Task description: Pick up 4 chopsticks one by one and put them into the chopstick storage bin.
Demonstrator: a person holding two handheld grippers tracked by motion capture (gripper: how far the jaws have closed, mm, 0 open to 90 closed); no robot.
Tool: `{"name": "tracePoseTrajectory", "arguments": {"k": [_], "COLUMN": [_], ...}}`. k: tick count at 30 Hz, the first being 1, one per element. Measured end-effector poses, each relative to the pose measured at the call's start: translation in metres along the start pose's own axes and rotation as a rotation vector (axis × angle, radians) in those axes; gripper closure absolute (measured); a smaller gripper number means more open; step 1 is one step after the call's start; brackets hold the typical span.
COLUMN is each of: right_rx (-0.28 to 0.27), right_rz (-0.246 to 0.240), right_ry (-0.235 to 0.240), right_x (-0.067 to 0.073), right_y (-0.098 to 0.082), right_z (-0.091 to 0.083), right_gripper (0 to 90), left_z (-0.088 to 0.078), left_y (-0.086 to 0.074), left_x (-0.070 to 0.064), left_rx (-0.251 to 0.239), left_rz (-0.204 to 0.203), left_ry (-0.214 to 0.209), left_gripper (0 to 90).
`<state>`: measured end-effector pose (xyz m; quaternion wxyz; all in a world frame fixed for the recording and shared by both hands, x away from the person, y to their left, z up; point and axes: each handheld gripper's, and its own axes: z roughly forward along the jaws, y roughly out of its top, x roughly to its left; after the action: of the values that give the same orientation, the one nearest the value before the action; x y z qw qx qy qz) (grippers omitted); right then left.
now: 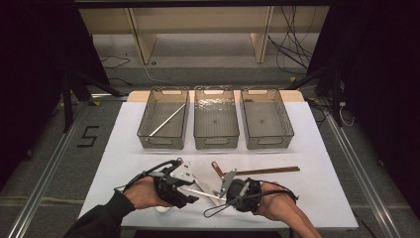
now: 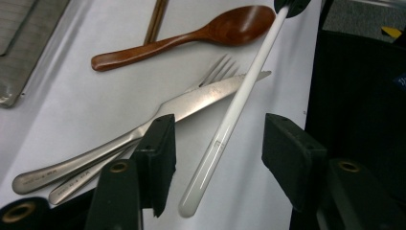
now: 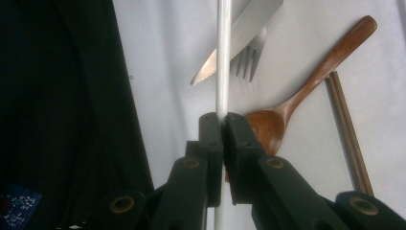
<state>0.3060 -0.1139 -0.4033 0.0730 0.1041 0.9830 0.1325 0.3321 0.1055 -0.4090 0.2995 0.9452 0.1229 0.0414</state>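
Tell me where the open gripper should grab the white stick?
Grip the white stick near its free rounded end, the part that lies between the left gripper pads. The right gripper is already shut on the far end, so that part is taken. Close from the two sides across the thin shaft, above the knife and fork.

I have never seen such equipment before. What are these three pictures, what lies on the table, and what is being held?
A person holds one hand-held claw in each hand. The high view looks down on the white table; the other two pictures come from cameras riding on each claw.

On the table lie a knife, a fork, a wooden spoon and brown chopsticks. Behind stand three clear bins; the left one holds a thin stick.

The right claw is shut on a white chopstick. The left claw has its jaws either side of the chopstick's other end, not yet pressing it.
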Motion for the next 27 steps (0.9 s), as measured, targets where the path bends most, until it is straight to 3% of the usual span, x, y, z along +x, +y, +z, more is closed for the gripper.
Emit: {"name": "tracePoseTrajectory", "arguments": {"k": [10, 14, 23, 26, 27], "right_rx": [0.003, 0.003, -0.004, -0.008, -0.022], "right_rz": [-0.038, -0.048, -0.092, -0.077, -0.078], "right_ry": [0.016, 0.028, 0.031, 0.027, 0.024], "right_x": [0.003, 0.004, 0.007, 0.005, 0.003], "right_y": [0.002, 0.003, 0.002, 0.000, -0.001], "right_z": [0.001, 0.002, 0.002, 0.001, 0.000], "right_gripper": [86.7, 86.7, 86.2, 83.9, 83.2], "left_z": [0.007, 0.007, 0.005, 0.004, 0.003], "left_y": [0.001, 0.001, 0.000, -0.001, -0.001], "left_x": [-0.007, -0.008, -0.010, -0.012, -0.012], "left_rx": [0.056, 0.055, 0.073, 0.056, 0.050], "left_rz": [0.072, 0.074, 0.120, 0.128, 0.128], "left_ry": [-0.010, -0.025, -0.100, -0.148, -0.146], "left_gripper": [59.0, 66.5, 78.3, 82.1, 83.0]}}
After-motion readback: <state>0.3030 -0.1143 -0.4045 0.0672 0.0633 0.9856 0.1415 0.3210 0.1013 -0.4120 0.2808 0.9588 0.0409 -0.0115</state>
